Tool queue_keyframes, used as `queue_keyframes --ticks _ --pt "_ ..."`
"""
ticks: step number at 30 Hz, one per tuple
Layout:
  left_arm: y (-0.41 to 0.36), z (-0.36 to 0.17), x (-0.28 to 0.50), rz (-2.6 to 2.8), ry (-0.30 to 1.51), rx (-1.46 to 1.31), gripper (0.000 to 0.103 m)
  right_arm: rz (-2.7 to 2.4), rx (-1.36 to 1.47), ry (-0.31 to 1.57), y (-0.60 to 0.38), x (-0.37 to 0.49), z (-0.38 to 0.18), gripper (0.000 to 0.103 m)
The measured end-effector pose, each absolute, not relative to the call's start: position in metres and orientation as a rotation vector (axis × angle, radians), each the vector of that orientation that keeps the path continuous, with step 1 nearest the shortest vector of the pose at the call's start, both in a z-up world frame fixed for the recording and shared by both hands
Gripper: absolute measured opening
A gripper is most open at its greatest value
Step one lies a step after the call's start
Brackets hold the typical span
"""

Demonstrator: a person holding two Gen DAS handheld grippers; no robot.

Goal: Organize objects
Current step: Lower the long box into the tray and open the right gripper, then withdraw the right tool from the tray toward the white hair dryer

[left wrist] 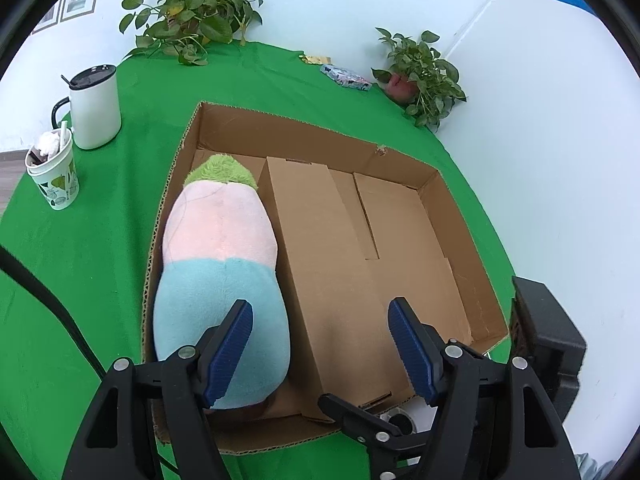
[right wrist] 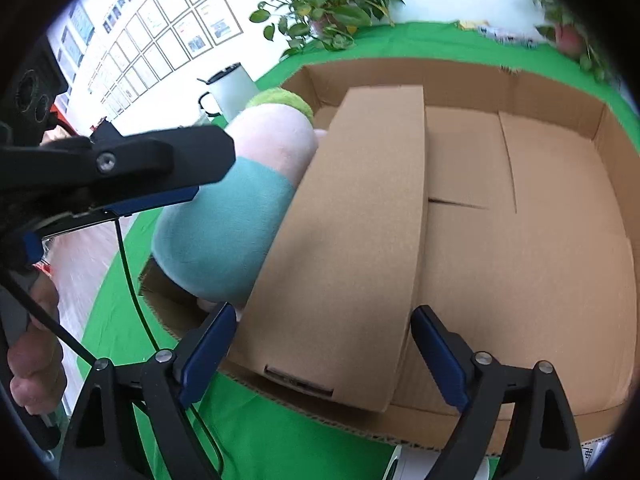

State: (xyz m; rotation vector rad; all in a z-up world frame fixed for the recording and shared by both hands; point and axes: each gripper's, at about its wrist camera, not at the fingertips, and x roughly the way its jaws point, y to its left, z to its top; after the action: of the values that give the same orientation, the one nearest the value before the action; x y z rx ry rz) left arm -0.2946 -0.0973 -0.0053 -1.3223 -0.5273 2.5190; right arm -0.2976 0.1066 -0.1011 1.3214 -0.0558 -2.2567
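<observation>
A pastel plush toy (left wrist: 220,280) lay along the left side of an open cardboard box (left wrist: 460,216) on a green-covered table (left wrist: 100,220), beside a raised cardboard flap (left wrist: 320,264). The left gripper (left wrist: 320,356) hung wide open and empty above the box's near end, as did the right gripper (right wrist: 320,356). A white mug (left wrist: 96,108) and a paper cup (left wrist: 54,176) stood well apart to the left.

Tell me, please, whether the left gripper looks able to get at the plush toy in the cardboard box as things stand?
Probably yes: the left gripper is open just above the plush toy, which lies uncovered along the cardboard box wall.
</observation>
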Motion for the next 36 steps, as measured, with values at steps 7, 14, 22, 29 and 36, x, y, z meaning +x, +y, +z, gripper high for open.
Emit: queue_keyframes --ticks 7,14,22,29,36 --pt "-0.093 0.003 -0.281 2.517 -0.519 -1.263 0.068 -2.315 1.132 -0.093 0.123 -0.279 -0.076 0.09" --pt "-0.09 0.008 -0.264 2.523 -0.539 -1.256 0.068 -2.238 1.292 -0.159 0.118 -0.302 -0.104 0.067" --pt "-0.087 0.018 -0.24 2.576 -0.489 -1.221 0.068 -2.228 1.29 -0.151 0.116 -0.298 -0.106 0.067" --pt "-0.065 0.047 -0.194 2.804 -0.308 -0.959 0.098 -2.477 1.055 -0.011 0.141 -0.255 -0.063 0.085" --pt "-0.024 0.051 -0.159 2.939 -0.136 -0.83 0.102 -2.744 1.031 0.085 0.174 -0.209 -0.056 0.085"
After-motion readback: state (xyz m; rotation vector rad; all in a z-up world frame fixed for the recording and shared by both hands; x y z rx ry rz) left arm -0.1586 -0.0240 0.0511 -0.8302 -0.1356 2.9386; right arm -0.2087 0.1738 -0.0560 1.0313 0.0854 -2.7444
